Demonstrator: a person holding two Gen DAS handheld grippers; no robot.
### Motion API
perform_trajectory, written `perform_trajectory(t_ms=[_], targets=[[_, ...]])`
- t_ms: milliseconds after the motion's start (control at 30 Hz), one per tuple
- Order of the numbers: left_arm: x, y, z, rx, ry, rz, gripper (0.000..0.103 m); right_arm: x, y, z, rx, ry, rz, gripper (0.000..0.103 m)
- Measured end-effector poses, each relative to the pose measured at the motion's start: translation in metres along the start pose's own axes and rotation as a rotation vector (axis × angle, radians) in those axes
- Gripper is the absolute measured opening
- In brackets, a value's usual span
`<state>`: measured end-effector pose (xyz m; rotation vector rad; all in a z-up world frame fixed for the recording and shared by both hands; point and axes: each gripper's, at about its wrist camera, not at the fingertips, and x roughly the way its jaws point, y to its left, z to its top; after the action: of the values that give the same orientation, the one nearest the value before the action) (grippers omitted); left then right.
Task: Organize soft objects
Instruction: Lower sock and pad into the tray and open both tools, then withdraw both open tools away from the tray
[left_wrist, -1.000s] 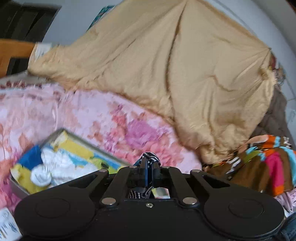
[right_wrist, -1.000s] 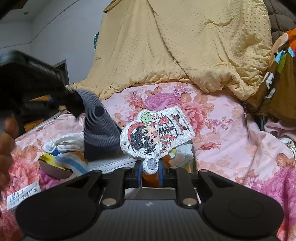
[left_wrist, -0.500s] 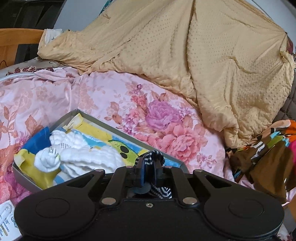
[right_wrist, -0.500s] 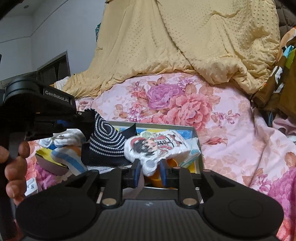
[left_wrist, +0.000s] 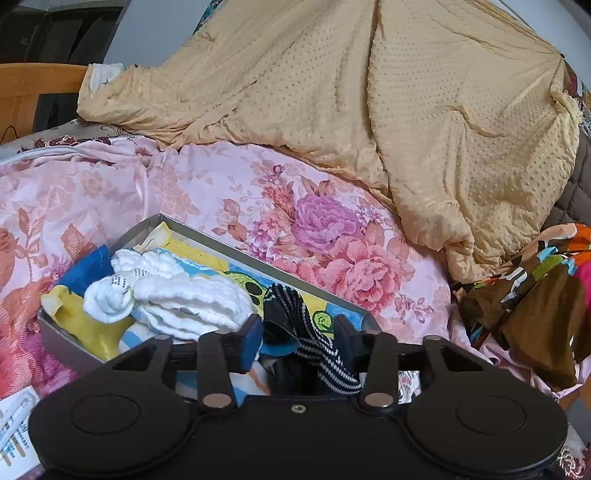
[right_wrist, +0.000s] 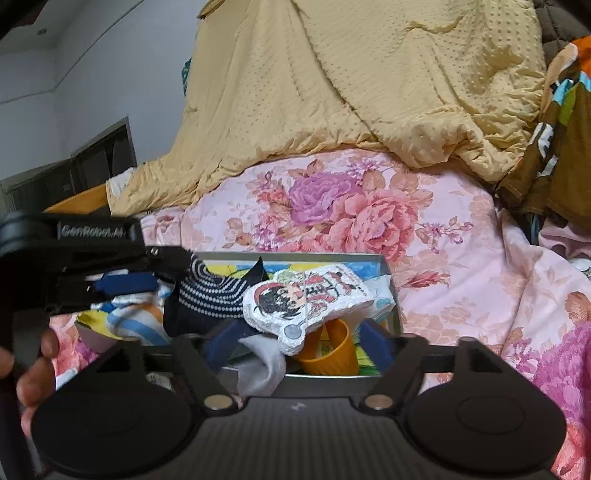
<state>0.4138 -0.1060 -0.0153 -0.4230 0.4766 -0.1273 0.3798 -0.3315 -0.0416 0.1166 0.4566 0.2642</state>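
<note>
Fingers (left_wrist: 253, 332) on both our grippers are opening, releasing the striped sock (left_wrist: 295, 317) and cartoon patch (right_wrist: 306, 299) into the tray (left_wrist: 207, 236); next we are likely withdrawing upward.

Bedroom in home, I'd say. Working over bed: pink floral bedsheet (left_wrist: 207, 199), rumpled yellow dotted blanket (left_wrist: 388, 110) piled behind, colourful clothes heap (left_wrist: 535, 295) at right, wooden headboard (left_wrist: 33, 85), plain grey wall (right_wrist: 92, 74).

1. Bed (left_wrist: 229, 192): covered by a pink floral sheet.
2. Tan dotted blanket (left_wrist: 406, 110): heaped across the far side of the bed.
3. Wall (right_wrist: 92, 74): plain, pale grey.
4. Dark cabinet (right_wrist: 99, 162): stands against the wall.
5. Wooden furniture (left_wrist: 33, 85): beside the bed; type unclear.
</note>
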Motion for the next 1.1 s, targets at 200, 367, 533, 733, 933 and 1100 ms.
perform_trajectory(t_ms=[200, 367, 533, 733, 933, 1100], targets=[[-0.012, 0.005, -0.002, -0.02, -0.017, 0.014, 0.067, -0.008, -0.006, 0.005, 0.033, -0.011, -0.008, 0.094], [-0.026, 0.007, -0.001, -0.018, -0.033, 0.03, 0.078, -0.021, -0.005, 0.012, 0.04, -0.027, -0.001, 0.1], [-0.049, 0.008, 0.0, -0.005, -0.054, 0.033, 0.087, -0.041, -0.001, 0.021, 0.043, -0.049, -0.007, 0.103], [-0.089, 0.009, 0.001, 0.016, -0.097, 0.041, 0.096, -0.071, 0.006, 0.032, 0.059, -0.069, -0.018, 0.103], [-0.127, 0.008, 0.001, 0.033, -0.128, 0.038, 0.102, -0.098, 0.025, 0.037, 0.027, -0.076, -0.033, 0.103], [-0.157, 0.007, -0.002, 0.05, -0.147, 0.046, 0.102, -0.125, 0.04, 0.038, -0.028, -0.085, -0.061, 0.103]])
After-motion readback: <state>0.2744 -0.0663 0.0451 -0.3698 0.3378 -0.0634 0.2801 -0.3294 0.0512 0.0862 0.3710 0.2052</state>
